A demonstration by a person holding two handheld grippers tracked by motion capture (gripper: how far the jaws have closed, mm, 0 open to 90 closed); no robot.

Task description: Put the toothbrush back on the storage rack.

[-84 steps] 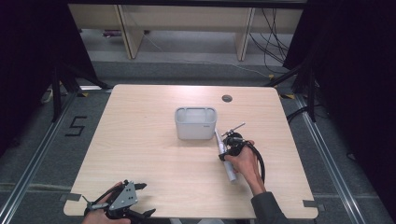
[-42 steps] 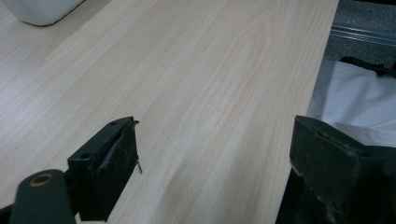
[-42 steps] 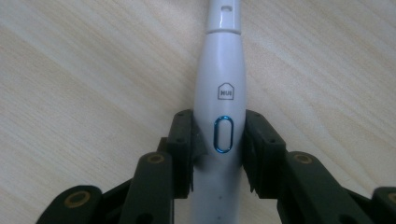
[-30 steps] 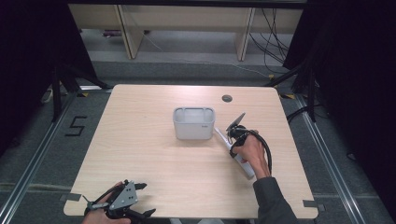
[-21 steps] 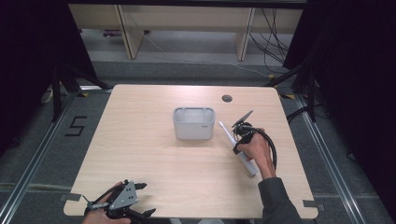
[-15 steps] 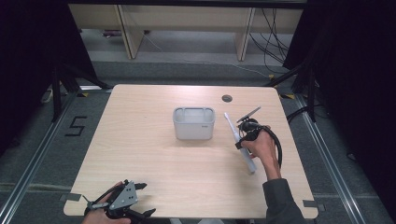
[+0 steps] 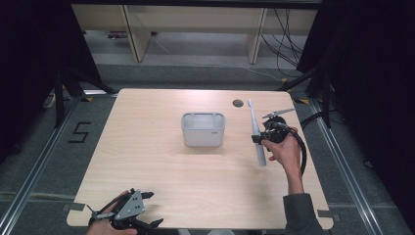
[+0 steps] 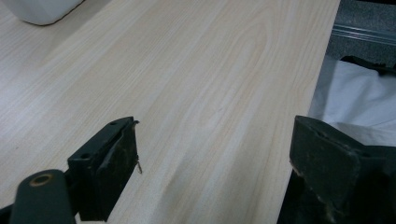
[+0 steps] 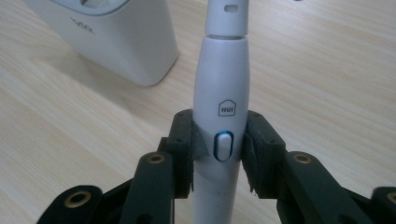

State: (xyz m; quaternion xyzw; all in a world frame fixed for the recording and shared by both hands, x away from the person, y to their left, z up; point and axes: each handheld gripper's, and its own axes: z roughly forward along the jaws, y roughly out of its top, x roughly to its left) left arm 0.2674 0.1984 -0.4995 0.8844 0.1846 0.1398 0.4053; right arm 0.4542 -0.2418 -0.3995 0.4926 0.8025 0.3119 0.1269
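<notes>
Right gripper view cuts off my toothbrush (image 9: 221, 112) at both ends; my right gripper (image 9: 219, 149) clamps its handle, long axis running away, head beyond container (image 9: 116, 32).

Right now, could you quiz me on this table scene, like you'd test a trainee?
1. True or false: the right tool grips the electric toothbrush by its handle.
2. Which way does the toothbrush's head end point in the high view: A toward the far edge of the table, B toward the person, C into the white holder?
3. Is anything between the jaws of the left tool?

Key: 1 true. 2 A. 3 no, they stand open above bare wood.
</notes>
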